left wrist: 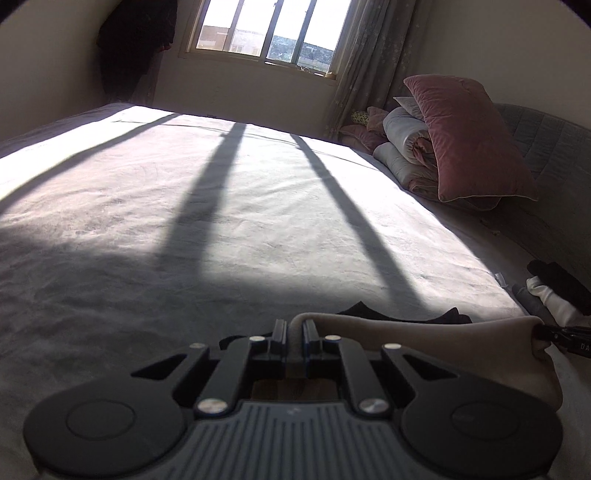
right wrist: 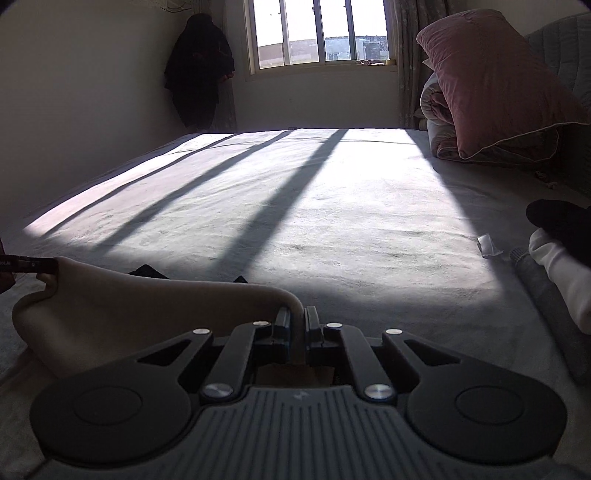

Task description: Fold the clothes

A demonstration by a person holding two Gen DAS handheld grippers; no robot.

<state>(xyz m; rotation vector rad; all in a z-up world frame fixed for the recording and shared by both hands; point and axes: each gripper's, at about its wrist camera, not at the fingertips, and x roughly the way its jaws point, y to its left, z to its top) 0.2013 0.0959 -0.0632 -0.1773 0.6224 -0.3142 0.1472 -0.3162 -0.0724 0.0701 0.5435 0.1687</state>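
1. The bed (left wrist: 221,206) fills both views, grey cover sunlit in bands with dark bar shadows across it; its near edge is hidden under the gripper bodies.
2. The window (left wrist: 269,29) sits in the far wall, its top cut off in both views; the outside is too washed out to make out.
3. A dark shape (right wrist: 199,70) hangs in the far corner, too dim to tell what it is.
4. A pink pillow (left wrist: 469,136) leans on rolled bedding (left wrist: 406,144) by the headboard (left wrist: 546,147); the right wrist view crops the pillow at the frame edge.
5. The beige cloth (right wrist: 122,314), the task's garment, is stretched between the two grippers just above the near part of the bed. Its lower part drops out of sight behind the gripper bodies.
6. A black garment (left wrist: 373,312) lies on the bed behind the cloth, mostly hidden by it.
7. At the right edge lie a black item (right wrist: 561,221), a white sock-like piece (right wrist: 561,273) and a grey tube-like piece (right wrist: 543,295), all cut off by the frame.
8. The left gripper (left wrist: 294,328) has its jaws nearly together, pinching a cloth edge.
9. The right gripper (right wrist: 294,317) is likewise pinched tight on the other edge.
10. Each view shows the other gripper's tip with partial white lettering, too cropped to read.
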